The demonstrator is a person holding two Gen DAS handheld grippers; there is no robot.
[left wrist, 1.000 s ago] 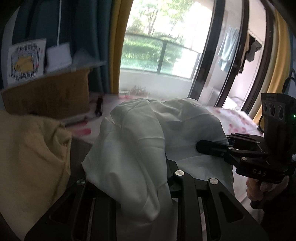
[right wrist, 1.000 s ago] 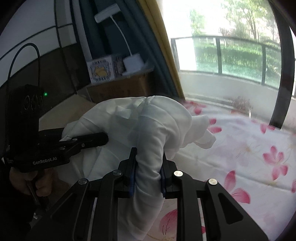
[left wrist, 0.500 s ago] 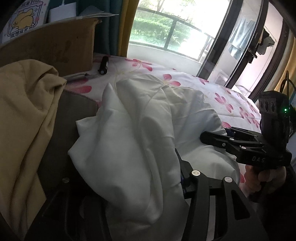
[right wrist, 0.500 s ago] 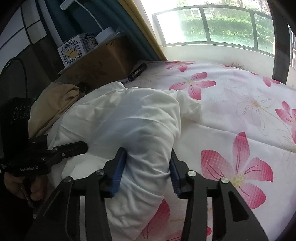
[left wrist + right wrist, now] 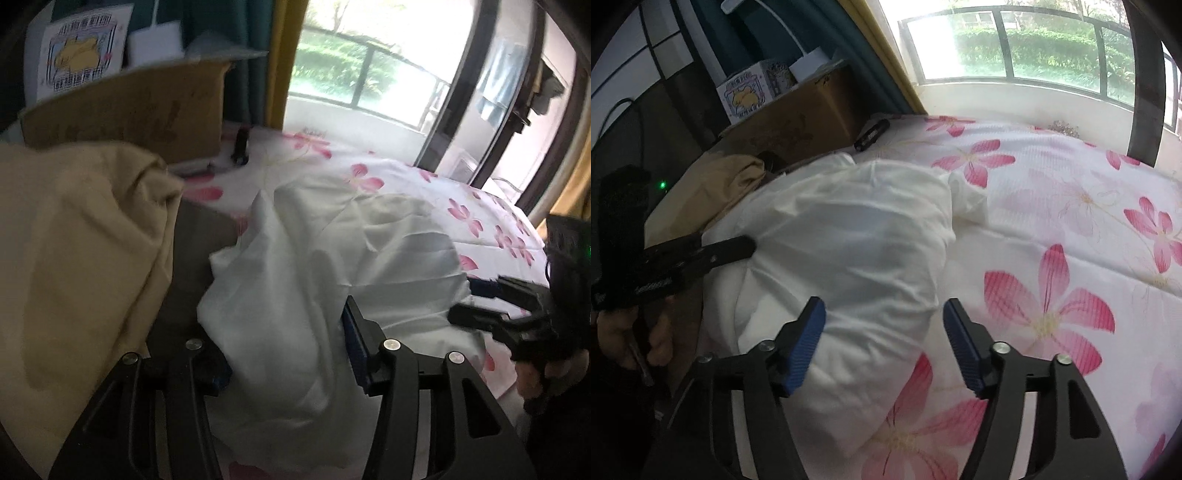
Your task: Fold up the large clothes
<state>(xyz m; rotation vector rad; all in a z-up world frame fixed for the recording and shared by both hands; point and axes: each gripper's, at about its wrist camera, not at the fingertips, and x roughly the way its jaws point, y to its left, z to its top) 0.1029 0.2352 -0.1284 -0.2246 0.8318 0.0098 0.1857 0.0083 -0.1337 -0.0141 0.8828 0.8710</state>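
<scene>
A white garment (image 5: 332, 258) lies in a crumpled heap on the flowered bedsheet (image 5: 480, 221); it also shows in the right wrist view (image 5: 849, 240). My left gripper (image 5: 284, 354) is open, its jaws wide apart with white cloth bunched between and over them. My right gripper (image 5: 882, 343) is open just above the heap's near edge, its blue pads (image 5: 807, 343) clear of the cloth. Each gripper shows in the other's view: the right gripper (image 5: 476, 301) and the left gripper (image 5: 738, 247) sit at opposite sides of the heap.
A tan garment (image 5: 74, 258) is piled at the left. A cardboard box (image 5: 129, 107) with a cartoon-printed box (image 5: 746, 92) on top stands behind it. A small black object (image 5: 241, 146) lies near the box. A window and balcony rail are beyond the bed.
Both grippers have opened and let go of the white garment, which has dropped from a lifted bundle onto the bed. The right gripper has drawn back from it.
</scene>
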